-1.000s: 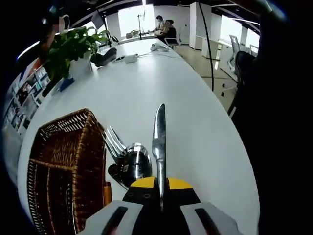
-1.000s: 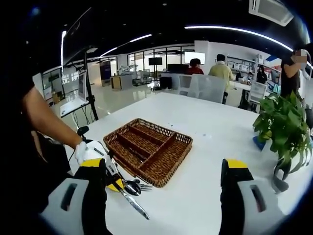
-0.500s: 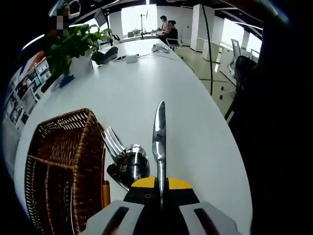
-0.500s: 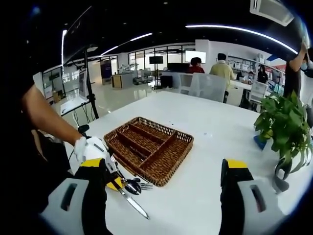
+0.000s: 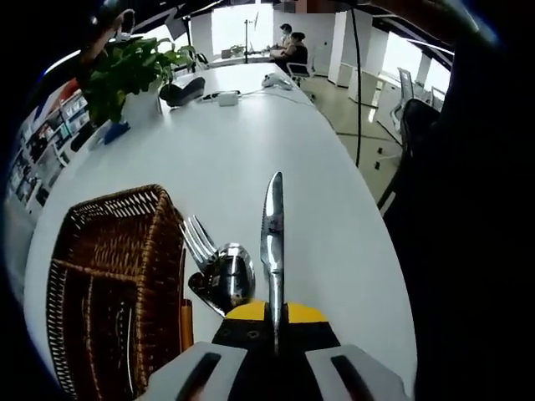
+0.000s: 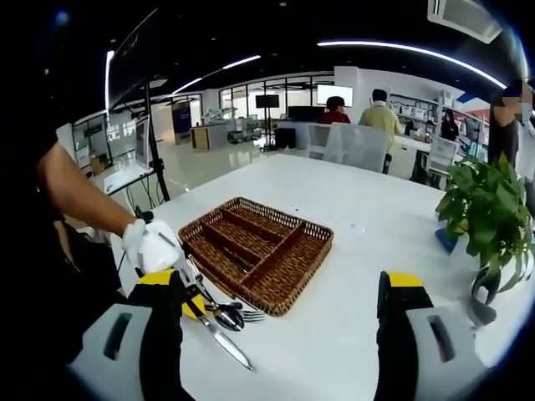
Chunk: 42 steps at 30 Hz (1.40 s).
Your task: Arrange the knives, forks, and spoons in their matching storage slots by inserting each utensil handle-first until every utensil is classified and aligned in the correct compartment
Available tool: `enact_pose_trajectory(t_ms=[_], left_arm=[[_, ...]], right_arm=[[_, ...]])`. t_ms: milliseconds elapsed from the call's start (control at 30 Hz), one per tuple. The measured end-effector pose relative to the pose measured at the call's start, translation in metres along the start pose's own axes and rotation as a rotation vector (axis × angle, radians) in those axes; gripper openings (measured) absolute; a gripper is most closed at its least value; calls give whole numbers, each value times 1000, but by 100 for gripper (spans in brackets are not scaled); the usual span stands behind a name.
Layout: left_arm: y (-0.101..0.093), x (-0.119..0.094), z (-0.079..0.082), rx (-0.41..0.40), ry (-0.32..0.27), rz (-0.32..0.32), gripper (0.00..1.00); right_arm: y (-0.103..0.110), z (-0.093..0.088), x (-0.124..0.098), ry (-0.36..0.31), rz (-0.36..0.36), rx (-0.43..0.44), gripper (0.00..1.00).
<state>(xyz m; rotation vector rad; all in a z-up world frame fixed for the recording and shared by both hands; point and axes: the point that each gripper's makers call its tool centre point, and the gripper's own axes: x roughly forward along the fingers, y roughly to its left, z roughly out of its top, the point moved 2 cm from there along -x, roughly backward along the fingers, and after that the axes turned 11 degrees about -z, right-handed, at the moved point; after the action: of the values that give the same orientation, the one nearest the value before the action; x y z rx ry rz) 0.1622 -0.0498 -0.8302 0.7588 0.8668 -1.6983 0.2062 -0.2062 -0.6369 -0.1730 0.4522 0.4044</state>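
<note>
A: Nearest in the left gripper view, what has the left gripper point(image 5: 274, 334) got?

B: Its yellow-tipped fingers point(image 5: 244, 316) are closed tight on a table knife point(image 5: 272, 238) at the handle end; the blade points straight away over the white surface point(image 5: 318, 192); whether the blade touches it, I cannot tell.

A: And just beside it?

B: To its left a spoon point(image 5: 227, 276) and a fork point(image 5: 198, 240) lie together on the surface, right against the wicker cutlery tray point(image 5: 109, 276); the tray's slots run along its length.

A: The right gripper point(image 6: 284, 317)?

B: In the right gripper view its fingers point(image 6: 401, 294) stand wide apart with nothing between them; the tray point(image 6: 284, 266) sits beyond them, near the surface's edge; the left gripper point(image 6: 196, 305) comes in from the left in a white-gloved hand point(image 6: 149, 246), with the knife point(image 6: 226, 347) jutting out of it and the spoon point(image 6: 227, 315) and fork point(image 6: 247, 316) at the tray's near corner.

A: Farther off?

B: A potted plant point(image 6: 489, 221) at the right; people seated at desks behind.
</note>
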Motion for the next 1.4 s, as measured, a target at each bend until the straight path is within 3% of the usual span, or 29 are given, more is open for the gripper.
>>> enact_pose_trajectory(t_ms=[967, 1400], left_arm=[[-11, -51, 10, -32, 49, 0, 1], [-14, -92, 19, -34, 68, 20, 1]], right_arm=[[10, -6, -5, 8, -4, 5, 99], [13, -4, -9, -6, -3, 27, 99]])
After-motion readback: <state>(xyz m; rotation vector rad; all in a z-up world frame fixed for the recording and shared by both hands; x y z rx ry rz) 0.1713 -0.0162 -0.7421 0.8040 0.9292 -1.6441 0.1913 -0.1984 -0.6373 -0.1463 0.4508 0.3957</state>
